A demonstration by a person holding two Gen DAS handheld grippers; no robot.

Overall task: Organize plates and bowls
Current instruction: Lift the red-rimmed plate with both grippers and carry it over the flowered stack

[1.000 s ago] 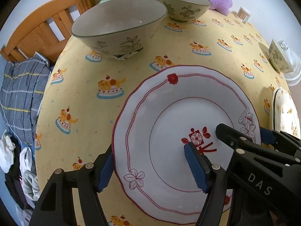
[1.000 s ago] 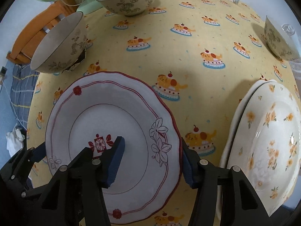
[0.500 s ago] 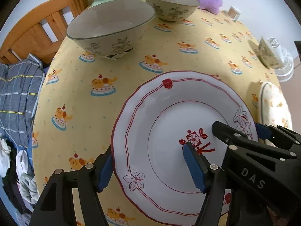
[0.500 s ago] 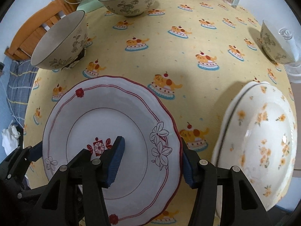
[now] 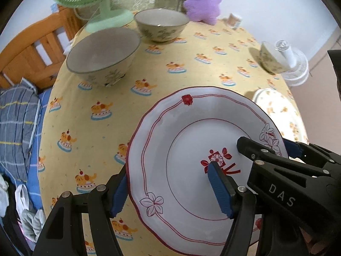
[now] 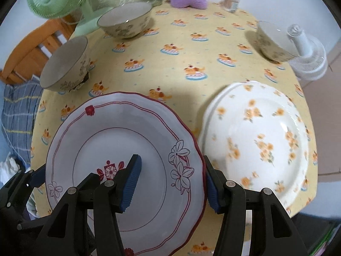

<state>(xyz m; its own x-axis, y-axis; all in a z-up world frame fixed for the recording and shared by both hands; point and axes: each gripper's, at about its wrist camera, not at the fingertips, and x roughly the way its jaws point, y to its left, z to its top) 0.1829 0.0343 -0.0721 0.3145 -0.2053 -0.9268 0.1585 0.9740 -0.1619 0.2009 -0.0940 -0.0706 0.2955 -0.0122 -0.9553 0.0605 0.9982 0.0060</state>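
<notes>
Left claw (image 5: 170,188) and right claw (image 6: 170,180), each spread wide across an opposite rim of the red-trimmed plate (image 5: 191,132): one blue pad sits outside the scalloped edge, the other over the plate's well. Whether the pads actually press the plate cannot be told; neither pair is pinched on the rim itself, so both read as spread, bracketing the rim from the two sides. The plate appears lifted off the counter (image 5: 119,98), which carries a yellow cloth with a cake print, and it sits at the near edge, left of the orange-flowered plates (image 6: 255,140).

Probable step: carrying the red-trimmed plate across to the flowered stack. To do this well, keep both claws level with one another so the plate does not tip out between them, bring it over the stack before lowering, and release only when the rims are concentric; the neighbouring rims already lie just beside each other in the right wrist view, so a sideways knock is the likely fault.

Orientation: the plate faces up, roughly flat and round, hence with no long axis. Its central red motif reads upright toward the claws, and the red rosette on the rim points away toward the nearest grey-rimmed bowl (image 5: 102,59). Two further bowls, (image 5: 161,24) and (image 6: 275,40), stand well apart, farther back.
</notes>
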